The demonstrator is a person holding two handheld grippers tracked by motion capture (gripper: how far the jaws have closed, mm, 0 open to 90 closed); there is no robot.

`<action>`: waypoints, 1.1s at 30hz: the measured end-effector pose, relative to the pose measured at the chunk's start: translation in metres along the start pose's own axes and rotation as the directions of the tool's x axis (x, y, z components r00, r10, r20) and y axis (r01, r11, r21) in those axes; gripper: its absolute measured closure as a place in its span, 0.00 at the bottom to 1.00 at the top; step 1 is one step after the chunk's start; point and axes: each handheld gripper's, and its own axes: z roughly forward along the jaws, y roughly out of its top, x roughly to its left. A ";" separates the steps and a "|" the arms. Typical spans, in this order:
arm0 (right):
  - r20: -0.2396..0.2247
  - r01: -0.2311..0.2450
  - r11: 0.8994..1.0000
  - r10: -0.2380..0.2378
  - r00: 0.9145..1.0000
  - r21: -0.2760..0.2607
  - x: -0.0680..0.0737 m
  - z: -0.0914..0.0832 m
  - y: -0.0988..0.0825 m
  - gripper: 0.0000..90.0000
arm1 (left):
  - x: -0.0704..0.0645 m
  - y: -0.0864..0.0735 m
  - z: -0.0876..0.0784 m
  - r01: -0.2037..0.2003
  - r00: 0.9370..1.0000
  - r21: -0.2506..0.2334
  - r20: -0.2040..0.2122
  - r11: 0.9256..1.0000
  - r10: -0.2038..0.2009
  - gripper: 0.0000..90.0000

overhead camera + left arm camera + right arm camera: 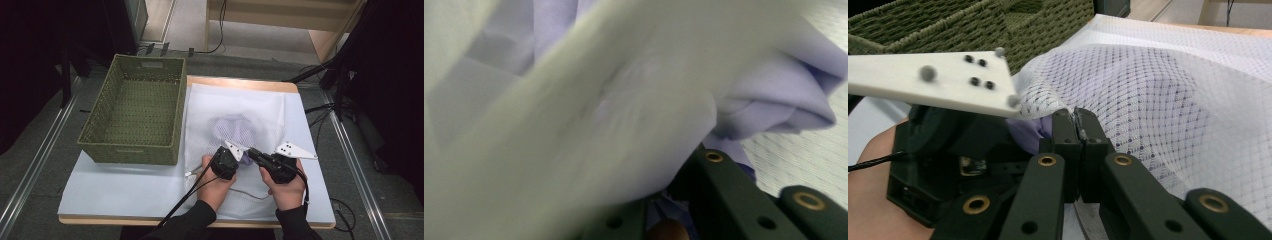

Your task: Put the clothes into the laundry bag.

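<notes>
White mesh laundry bag (235, 120) spread flat on the pale table (125, 190), in the centre and right of the high view, with lilac cloth (232, 127) seen through the netting near the middle of the frame. Green woven basket (132, 112) just beside the bag, at upper left.

Right gripper (1079, 125) at lower centre of its own view: jaws pressed together, clamped on the edge of the mesh, netting lifted into a tent above them. Same gripper (255, 154) at lower right of centre in the high view.

Left gripper (239, 161) close beside it, at the bag's near edge. In the left gripper view, blurred white mesh over the lens, folded lilac cloth (774, 100) at upper right. Left jaws nearly closed; whether pinching cloth, cannot tell.
</notes>
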 end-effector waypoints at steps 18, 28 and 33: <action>-0.043 0.028 0.999 -0.026 0.999 0.039 0.017 -0.008 -0.011 1.00 | 0.056 -0.066 -0.108 0.033 0.991 -0.055 0.131 0.998 -0.026 0.51; -0.046 0.013 0.994 -0.008 0.999 0.106 0.022 -0.016 -0.038 1.00 | 0.101 -0.110 -0.118 0.184 0.974 0.010 0.130 0.983 -0.184 0.44; -0.050 0.009 0.985 0.000 0.999 0.172 0.019 -0.007 -0.054 0.93 | 0.105 -0.115 -0.113 0.230 0.952 0.048 0.196 0.972 -0.235 0.45</action>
